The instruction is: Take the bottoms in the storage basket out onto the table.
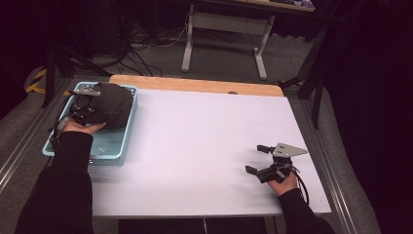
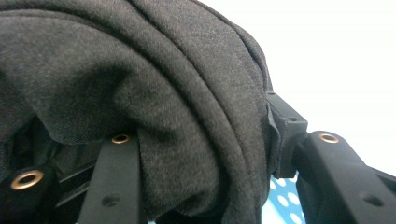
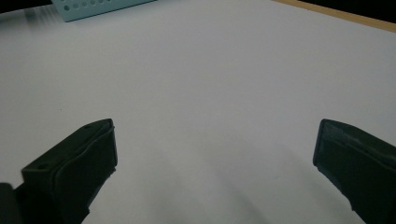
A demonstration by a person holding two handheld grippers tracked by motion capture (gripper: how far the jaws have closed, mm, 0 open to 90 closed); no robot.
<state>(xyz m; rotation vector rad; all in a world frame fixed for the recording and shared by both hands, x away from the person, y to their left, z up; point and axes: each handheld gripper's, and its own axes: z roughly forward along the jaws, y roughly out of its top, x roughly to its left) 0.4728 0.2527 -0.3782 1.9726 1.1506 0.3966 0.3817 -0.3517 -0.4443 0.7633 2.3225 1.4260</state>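
A bundled dark grey cloth (image 1: 117, 105) lies in the far end of a light blue perforated basket (image 1: 113, 146) at the table's left. My left gripper (image 1: 95, 111) reaches into the basket from the near side. In the left gripper view its jaws press on a thick fold of the cloth (image 2: 177, 93), which drapes over the left finger and hides its tip. My left gripper (image 2: 205, 140) is shut on that fold. My right gripper (image 1: 254, 158) rests low over the white table (image 1: 204, 136) at the near right, open, with nothing between its fingers (image 3: 88, 154).
The basket's wall (image 3: 93, 7) shows far off in the right gripper view. A wooden strip (image 1: 195, 84) edges the table's far side. Beyond it stand desk legs (image 1: 187, 44) and floor cables. Metal rails run along both sides of the table.
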